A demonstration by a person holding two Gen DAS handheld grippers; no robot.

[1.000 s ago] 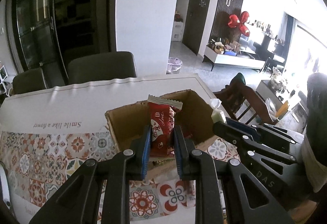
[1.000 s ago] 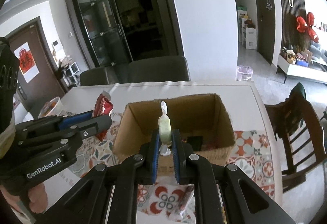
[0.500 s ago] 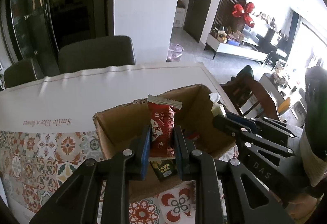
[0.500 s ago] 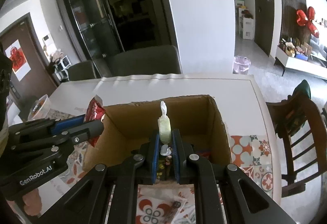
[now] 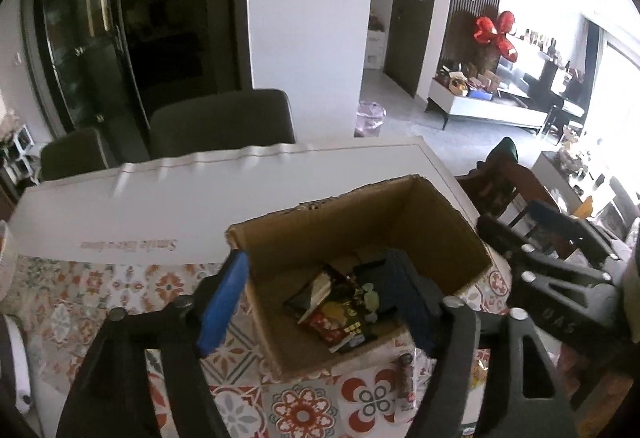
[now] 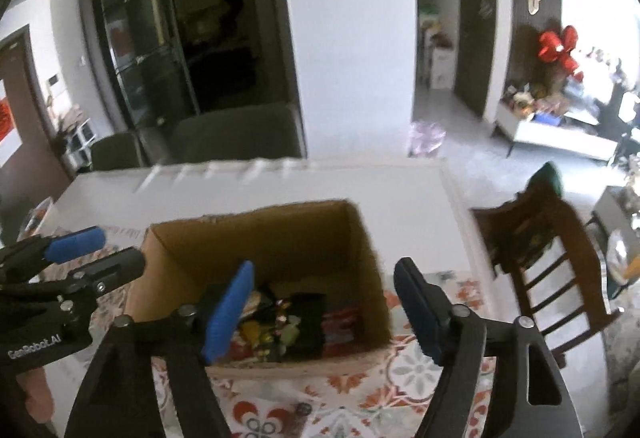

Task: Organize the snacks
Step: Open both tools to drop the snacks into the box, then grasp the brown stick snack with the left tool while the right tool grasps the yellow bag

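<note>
An open cardboard box (image 5: pixel 360 222) (image 6: pixel 260 238) stands on the patterned tablecloth (image 5: pixel 120 286). Several snack packets lie in its bottom, among them a red packet (image 5: pixel 336 322) and a pale green candy (image 5: pixel 370 294) (image 6: pixel 290 334). My left gripper (image 5: pixel 316 294) hovers over the box's near left corner, jaws opening, nothing between them. Above the box's near wall my right gripper (image 6: pixel 324 310) is opening too, and it holds nothing. Each gripper shows in the other's view, the right one (image 5: pixel 560 278) beside the box and the left one (image 6: pixel 80 250) at its left corner.
A small snack stick (image 5: pixel 406 378) (image 6: pixel 302 410) lies on the cloth in front of the box. Dark chairs (image 5: pixel 220 122) stand behind the white table (image 5: pixel 200 198). A wooden chair (image 6: pixel 536 258) is at the right edge. A white object (image 5: pixel 16 370) sits at the near left.
Both grippers moved forward over the box and opened. The red packet left the left gripper and the green candy left the right one; both now lie inside the box.
</note>
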